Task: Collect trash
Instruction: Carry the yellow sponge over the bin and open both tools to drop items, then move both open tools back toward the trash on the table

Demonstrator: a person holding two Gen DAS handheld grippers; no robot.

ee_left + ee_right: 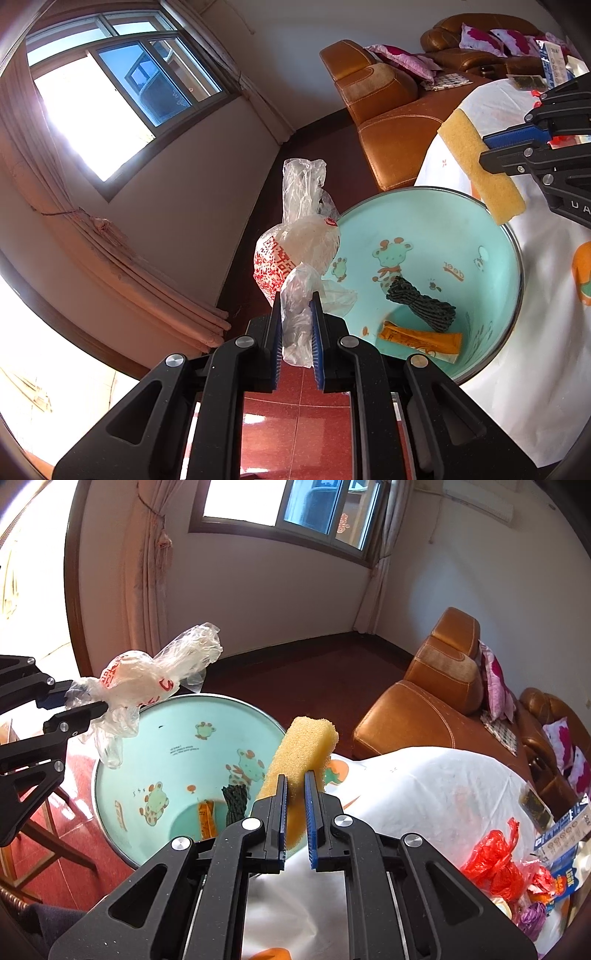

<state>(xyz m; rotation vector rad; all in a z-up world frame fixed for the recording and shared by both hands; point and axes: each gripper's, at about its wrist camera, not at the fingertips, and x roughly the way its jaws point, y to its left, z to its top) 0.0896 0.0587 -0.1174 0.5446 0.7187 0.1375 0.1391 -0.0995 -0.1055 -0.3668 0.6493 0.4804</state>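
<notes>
My left gripper [297,299] is shut on a crumpled clear plastic bag [299,236] with red print, held beside the left rim of a turquoise cartoon-printed bin [424,229]. The same bag [147,679] and left gripper [86,705] show at the left of the right wrist view, above the bin [177,738]. My right gripper [295,779] is shut on a yellow sponge block [306,746], which hangs over the bin's right rim. That sponge [480,166] and right gripper [491,146] appear at the upper right of the left wrist view. Inside the bin lie a dark cord bundle [421,302] and an orange sachet [421,339].
A table under a white printed cloth [424,797] stands right of the bin, with a red plastic bag [495,864], wrappers and a blue-white carton [565,830] at its far end. Brown leather sofas [436,701] with pink cushions stand behind. Red tiled floor [295,424] lies below.
</notes>
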